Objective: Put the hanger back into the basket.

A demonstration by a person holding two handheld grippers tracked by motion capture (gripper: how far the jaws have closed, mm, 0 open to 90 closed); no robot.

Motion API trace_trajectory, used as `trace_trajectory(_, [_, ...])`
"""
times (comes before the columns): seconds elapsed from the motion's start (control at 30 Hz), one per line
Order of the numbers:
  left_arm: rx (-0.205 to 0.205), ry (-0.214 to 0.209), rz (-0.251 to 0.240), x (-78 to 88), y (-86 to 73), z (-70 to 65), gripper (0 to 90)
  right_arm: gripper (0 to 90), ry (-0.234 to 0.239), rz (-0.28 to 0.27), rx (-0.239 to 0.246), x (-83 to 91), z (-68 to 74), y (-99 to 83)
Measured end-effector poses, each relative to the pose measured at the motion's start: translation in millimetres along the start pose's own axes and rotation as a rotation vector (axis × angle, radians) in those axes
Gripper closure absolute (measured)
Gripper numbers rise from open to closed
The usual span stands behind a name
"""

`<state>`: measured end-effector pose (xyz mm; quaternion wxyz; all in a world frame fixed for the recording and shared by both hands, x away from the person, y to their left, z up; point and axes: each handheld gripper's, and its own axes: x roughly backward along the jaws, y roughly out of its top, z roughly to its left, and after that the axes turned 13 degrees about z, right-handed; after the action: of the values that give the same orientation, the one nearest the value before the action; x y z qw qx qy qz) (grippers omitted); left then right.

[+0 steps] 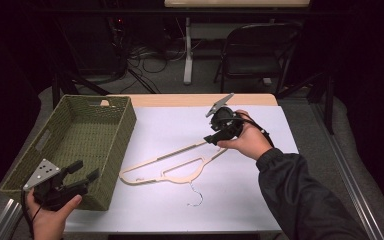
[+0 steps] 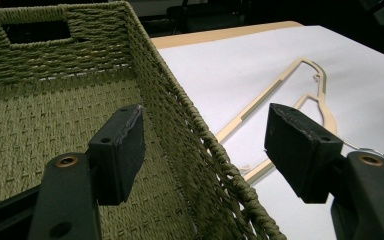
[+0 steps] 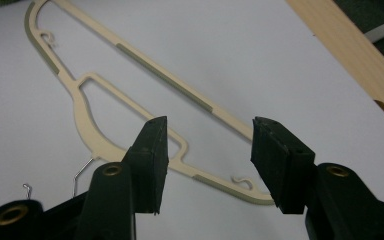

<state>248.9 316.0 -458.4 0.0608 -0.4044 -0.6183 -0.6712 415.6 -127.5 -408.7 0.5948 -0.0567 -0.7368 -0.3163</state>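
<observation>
Hanger: a thin cream plastic clothes hanger with a small silver wire hook [image 1: 172,167] lies flat on the white table cover [image 1: 240,195]. One end sits right under the right gripper [image 1: 213,140]. The other end reaches toward the basket.

Hanger up close: in the right gripper view the near end of the hanger [image 3: 130,65] lies between the two black jaws and just past them. The wire hook pokes out beside the left jaw.

Right gripper: its jaws stand apart with nothing in them. They hang low over the hanger's end. I cannot tell if they touch it.

Left gripper: the left gripper [image 1: 82,175] is held over the near corner of the green woven basket [image 1: 80,135]. Its jaws are wide apart and hold nothing. In the left gripper view the basket's rim [image 2: 195,125] runs between the jaws.

How it will feel: I think the hanger is very light. It looks stiff, but the thin bars may bend a little. The smooth plastic may slip.

Where to grab: I would pinch the straight bar near the end, across its thin side. The wide part by the hook looks good too. The wire hook is too thin to hold well.

Watch out: it lies flat, so the jaws must go right down to the cover to get it.
</observation>
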Motion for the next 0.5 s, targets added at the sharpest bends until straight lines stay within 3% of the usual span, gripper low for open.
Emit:
trace_trajectory(0.23, [-0.002, 0.0, 0.003, -0.1, -0.1, 0.4, 32.5, 48.5, 0.033, 0.065, 0.081, -19.4, 11.4, 25.9])
trace_trajectory(0.27, [-0.001, -0.001, 0.003, -0.1, -0.2, 0.4, 32.5, 48.0, 0.018, 0.062, 0.098, -24.4, 14.4, 33.5])
trace_trajectory(0.5, [0.0, -0.002, 0.005, -0.3, -0.5, 1.1, 32.5, 52.5, 0.02, 0.096, 0.127, -38.3, 18.1, 49.5])
